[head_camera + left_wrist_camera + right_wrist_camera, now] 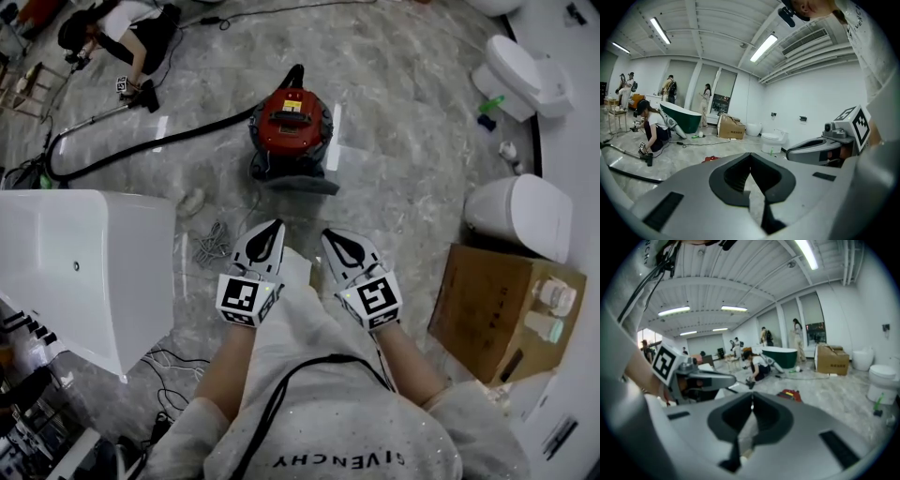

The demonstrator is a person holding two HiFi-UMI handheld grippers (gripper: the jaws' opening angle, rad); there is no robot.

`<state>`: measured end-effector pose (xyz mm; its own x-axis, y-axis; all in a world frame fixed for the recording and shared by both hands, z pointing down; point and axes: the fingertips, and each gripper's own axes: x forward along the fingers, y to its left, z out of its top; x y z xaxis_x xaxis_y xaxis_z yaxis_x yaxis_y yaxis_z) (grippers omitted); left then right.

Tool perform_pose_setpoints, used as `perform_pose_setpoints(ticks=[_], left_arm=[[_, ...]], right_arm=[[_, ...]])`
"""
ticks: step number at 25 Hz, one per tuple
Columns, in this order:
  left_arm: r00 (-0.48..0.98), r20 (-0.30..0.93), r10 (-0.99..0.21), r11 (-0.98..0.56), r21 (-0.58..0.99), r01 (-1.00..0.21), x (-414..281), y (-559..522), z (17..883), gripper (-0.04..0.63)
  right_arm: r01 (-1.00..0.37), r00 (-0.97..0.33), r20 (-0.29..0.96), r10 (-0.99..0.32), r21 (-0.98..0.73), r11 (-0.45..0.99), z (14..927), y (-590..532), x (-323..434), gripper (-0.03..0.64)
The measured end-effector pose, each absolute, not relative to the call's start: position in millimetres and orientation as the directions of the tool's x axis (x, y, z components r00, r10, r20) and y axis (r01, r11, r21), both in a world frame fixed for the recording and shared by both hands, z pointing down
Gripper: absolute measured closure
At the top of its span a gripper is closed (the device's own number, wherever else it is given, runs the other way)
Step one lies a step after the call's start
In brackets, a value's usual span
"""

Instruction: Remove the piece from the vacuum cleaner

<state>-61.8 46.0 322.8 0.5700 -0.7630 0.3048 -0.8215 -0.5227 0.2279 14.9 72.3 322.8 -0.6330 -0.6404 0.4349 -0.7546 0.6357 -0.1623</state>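
the red vacuum cleaner [291, 122] sat on the gray floor [403, 141], in front of me and well apart from my hands. its black hose [141, 145] ran off to the left, toward a person [131, 37] crouched far away. i held my left gripper [268, 234] and my right gripper [334, 240] side by side, both pointing at the vacuum cleaner. both had their jaws closed tight with nothing in them. a white bathtub [84, 262] stood on my left. a cardboard box [487, 309] and a toilet [525, 211] stood on my right.
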Motion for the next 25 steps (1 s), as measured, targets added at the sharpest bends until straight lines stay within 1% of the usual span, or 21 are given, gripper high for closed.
perform_pose_setpoints(ticks=[4, 9, 16, 20, 25], left_arm=[[0.597, 0.307, -0.741, -0.552, 0.228, -0.802, -59.1, 22.5, 340.5, 0.572], [0.606, 0.331, -0.723, -0.549, 0.256, -0.796, -63.3, -0.3, 374.0, 0.572], [0.609, 0.375, -0.699, -0.55, 0.262, -0.793, -69.6, -28.5, 433.0, 0.572], [0.614, 0.391, -0.686, -0.549, 0.276, -0.789, -70.1, -46.0, 472.1, 0.572], [0.621, 0.422, -0.661, -0.557, 0.279, -0.783, -67.2, -65.6, 518.9, 0.572]], right_arm=[[-0.764, -0.619, 0.45, -0.644, -0.156, 0.626, 341.0, 52.8, 13.1, 0.603], [-0.76, -0.613, 0.484, -0.624, -0.146, 0.633, 375.3, 26.5, 6.2, 0.603], [-0.73, -0.616, 0.537, -0.576, -0.114, 0.674, 435.3, 0.5, -0.5, 0.601], [-0.701, -0.612, 0.568, -0.551, -0.066, 0.71, 470.5, -14.3, -3.4, 0.601], [-0.725, -0.591, 0.59, -0.551, -0.088, 0.683, 507.1, -33.8, -3.9, 0.601]])
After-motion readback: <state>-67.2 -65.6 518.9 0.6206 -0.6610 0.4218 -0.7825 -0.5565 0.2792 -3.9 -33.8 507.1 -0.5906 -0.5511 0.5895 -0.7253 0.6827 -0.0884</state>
